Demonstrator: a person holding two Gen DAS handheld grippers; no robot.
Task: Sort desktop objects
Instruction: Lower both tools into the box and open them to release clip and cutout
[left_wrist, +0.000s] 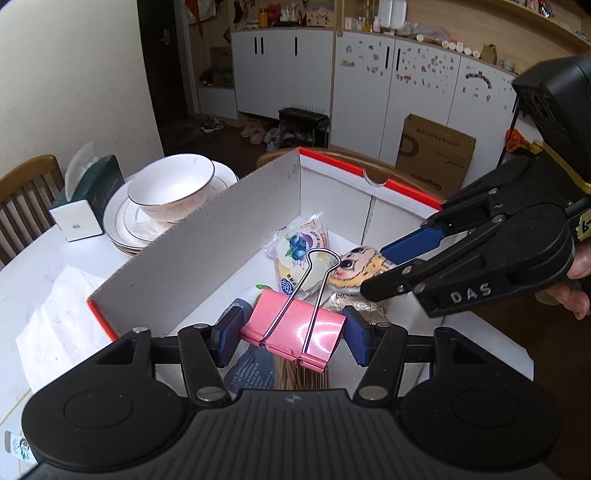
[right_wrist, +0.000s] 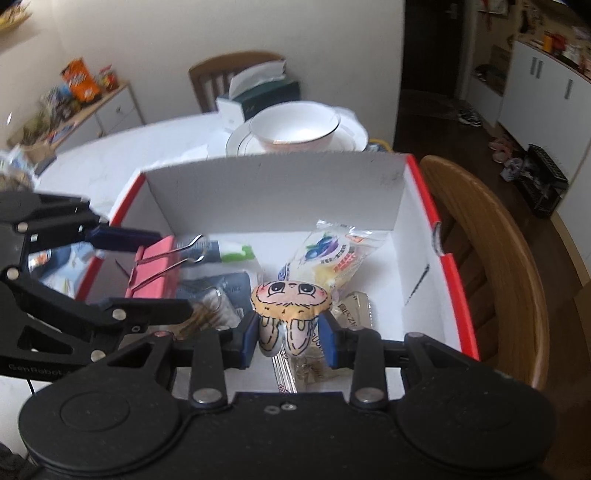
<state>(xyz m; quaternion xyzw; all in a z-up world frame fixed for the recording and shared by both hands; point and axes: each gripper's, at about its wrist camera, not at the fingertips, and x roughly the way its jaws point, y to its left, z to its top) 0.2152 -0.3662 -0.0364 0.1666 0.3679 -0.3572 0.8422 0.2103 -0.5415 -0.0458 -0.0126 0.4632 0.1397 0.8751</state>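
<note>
On the white counter (left_wrist: 55, 266) stands an open red-edged white cardboard box (left_wrist: 207, 236) holding snack packets. Above it, the left gripper (left_wrist: 291, 334) has its jaws clamped on a pink metal binder clip (left_wrist: 295, 325), and the right gripper (right_wrist: 288, 338) has its jaws clenched on a small cartoon-face plush packet (right_wrist: 290, 301).

Both are chunky matte-black plastic two-finger grippers: the left one (left_wrist: 293, 334) has ribbed blue rubber pads (left_wrist: 229, 336), silver pivot screws and round discs on its base; the right one (right_wrist: 288, 338) looks identical, with white "DAS" lettering on its side.

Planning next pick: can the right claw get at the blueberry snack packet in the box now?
Probably not yet: right claw is shut on the cartoon plush. The blueberry packet lies uncovered just beyond, inside the box.
</note>
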